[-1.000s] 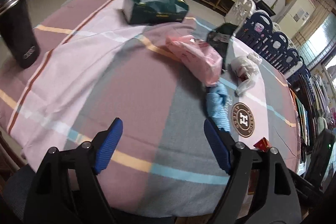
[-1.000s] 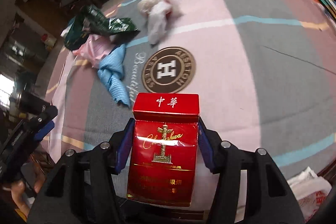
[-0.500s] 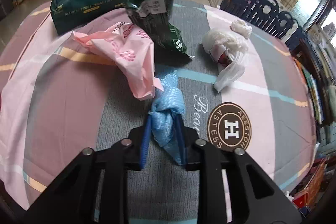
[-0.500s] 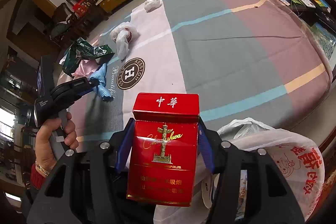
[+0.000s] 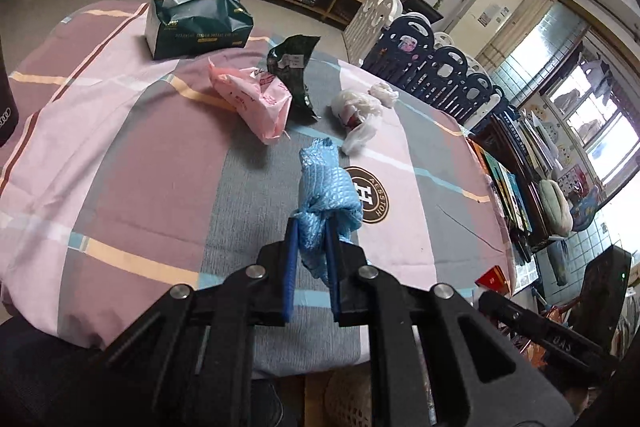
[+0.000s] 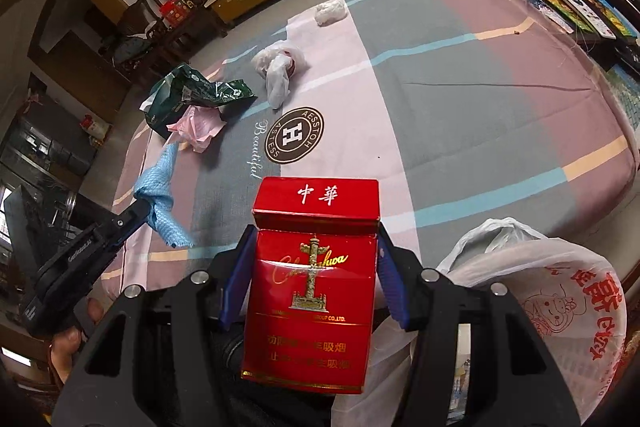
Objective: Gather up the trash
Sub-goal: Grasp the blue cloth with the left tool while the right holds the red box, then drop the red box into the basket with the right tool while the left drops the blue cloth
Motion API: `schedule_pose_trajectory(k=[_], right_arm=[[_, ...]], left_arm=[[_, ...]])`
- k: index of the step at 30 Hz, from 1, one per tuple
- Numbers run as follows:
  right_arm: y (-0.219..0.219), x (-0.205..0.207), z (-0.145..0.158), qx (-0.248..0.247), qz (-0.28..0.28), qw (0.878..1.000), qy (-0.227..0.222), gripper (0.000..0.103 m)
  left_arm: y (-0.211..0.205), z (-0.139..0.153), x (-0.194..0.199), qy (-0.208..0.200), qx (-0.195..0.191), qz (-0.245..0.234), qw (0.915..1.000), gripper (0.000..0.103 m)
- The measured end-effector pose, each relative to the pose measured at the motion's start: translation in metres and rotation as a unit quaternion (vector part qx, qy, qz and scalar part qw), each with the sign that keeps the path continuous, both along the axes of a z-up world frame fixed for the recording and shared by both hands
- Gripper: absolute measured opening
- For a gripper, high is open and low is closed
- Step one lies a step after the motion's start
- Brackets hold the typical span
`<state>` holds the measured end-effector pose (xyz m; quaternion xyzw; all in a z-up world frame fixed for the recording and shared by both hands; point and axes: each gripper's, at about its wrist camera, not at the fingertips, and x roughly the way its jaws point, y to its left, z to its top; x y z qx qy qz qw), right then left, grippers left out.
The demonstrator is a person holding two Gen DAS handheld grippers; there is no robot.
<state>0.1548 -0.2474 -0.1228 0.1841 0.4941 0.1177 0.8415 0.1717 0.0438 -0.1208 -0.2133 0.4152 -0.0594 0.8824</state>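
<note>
Left gripper (image 5: 311, 239), clamped on the crumpled blue bag (image 5: 325, 195), had lifted it off the table (image 5: 160, 163) since 0.5 s ago. Right gripper (image 6: 313, 259) kept squeezing the upright red cigarette pack (image 6: 312, 283).

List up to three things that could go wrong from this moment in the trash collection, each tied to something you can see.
1. The left hand-held gripper pinches only the lower end of the blue plastic bag; the loose upper part could slip free or snag.
2. The right hand-held gripper holds the red cigarette pack beside the white trash bag, whose mouth looks slack, so a drop may miss.
3. The pink wrapper overlaps the dark green wrapper; grabbing one may drag the other.
</note>
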Motion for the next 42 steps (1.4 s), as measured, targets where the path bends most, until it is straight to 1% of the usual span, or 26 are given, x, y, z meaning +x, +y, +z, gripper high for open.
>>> schedule_pose_trajectory(k=[3, 7, 12, 15, 18, 21, 25, 27, 29, 32, 36, 38, 39, 40, 41, 42], right_arm=[[-0.001, -0.005, 0.006, -0.012, -0.002, 1.000, -0.008, 0.057], [-0.008, -0.012, 0.012, -0.019, -0.009, 1.000, -0.013, 0.057], [-0.022, -0.022, 0.015, -0.032, -0.023, 0.999, -0.013, 0.057], [-0.032, -0.031, 0.014, -0.038, -0.028, 0.999, -0.007, 0.057], [-0.047, -0.050, 0.010, -0.060, -0.029, 0.998, -0.001, 0.057], [-0.075, -0.074, 0.001, -0.085, -0.052, 0.995, 0.020, 0.057], [-0.106, -0.096, -0.018, -0.103, -0.086, 0.989, 0.056, 0.057], [-0.118, -0.104, -0.029, -0.105, -0.101, 0.986, 0.076, 0.057], [-0.126, -0.109, -0.036, -0.100, -0.111, 0.985, 0.088, 0.057], [-0.132, -0.113, -0.036, -0.089, -0.116, 0.985, 0.087, 0.057], [-0.133, -0.117, -0.029, -0.094, -0.110, 0.987, 0.073, 0.057], [-0.135, -0.117, -0.030, -0.090, -0.110, 0.987, 0.079, 0.058], [-0.137, -0.117, -0.031, -0.085, -0.112, 0.987, 0.084, 0.058], [-0.140, -0.117, -0.032, -0.079, -0.116, 0.986, 0.089, 0.058], [-0.143, -0.117, -0.033, -0.072, -0.120, 0.986, 0.092, 0.059], [-0.146, -0.117, -0.034, -0.065, -0.125, 0.986, 0.094, 0.062]], left_arm=[[-0.012, 0.012, -0.011, -0.011, 0.017, -0.015, 0.9997, 0.014], [-0.023, 0.017, -0.025, -0.022, 0.030, -0.044, 0.9984, 0.014], [-0.038, 0.024, -0.040, -0.033, 0.018, -0.087, 0.9955, 0.014], [-0.048, 0.027, -0.045, -0.036, 0.015, -0.106, 0.9937, 0.014], [-0.061, 0.030, -0.054, -0.038, 0.006, -0.136, 0.9900, 0.014], [-0.083, 0.029, -0.062, -0.038, 0.011, -0.170, 0.9846, 0.014], [-0.121, 0.022, -0.073, -0.024, 0.019, -0.227, 0.9735, 0.014], [-0.142, 0.020, -0.082, -0.021, 0.030, -0.258, 0.9654, 0.014], [-0.165, 0.017, -0.092, -0.020, 0.047, -0.289, 0.9560, 0.014], [-0.191, 0.010, -0.105, -0.013, 0.064, -0.325, 0.9433, 0.014], [-0.219, -0.002, -0.120, 0.005, 0.081, -0.368, 0.9265, 0.015], [-0.230, -0.011, -0.124, 0.020, 0.094, -0.387, 0.9171, 0.017], [-0.234, -0.015, -0.126, 0.022, 0.108, -0.386, 0.9157, 0.022], [-0.234, -0.016, -0.126, 0.021, 0.118, -0.383, 0.9160, 0.033], [-0.233, -0.016, -0.125, 0.019, 0.125, -0.376, 0.9179, 0.040], [-0.230, -0.014, -0.123, 0.016, 0.127, -0.365, 0.9220, 0.051]])
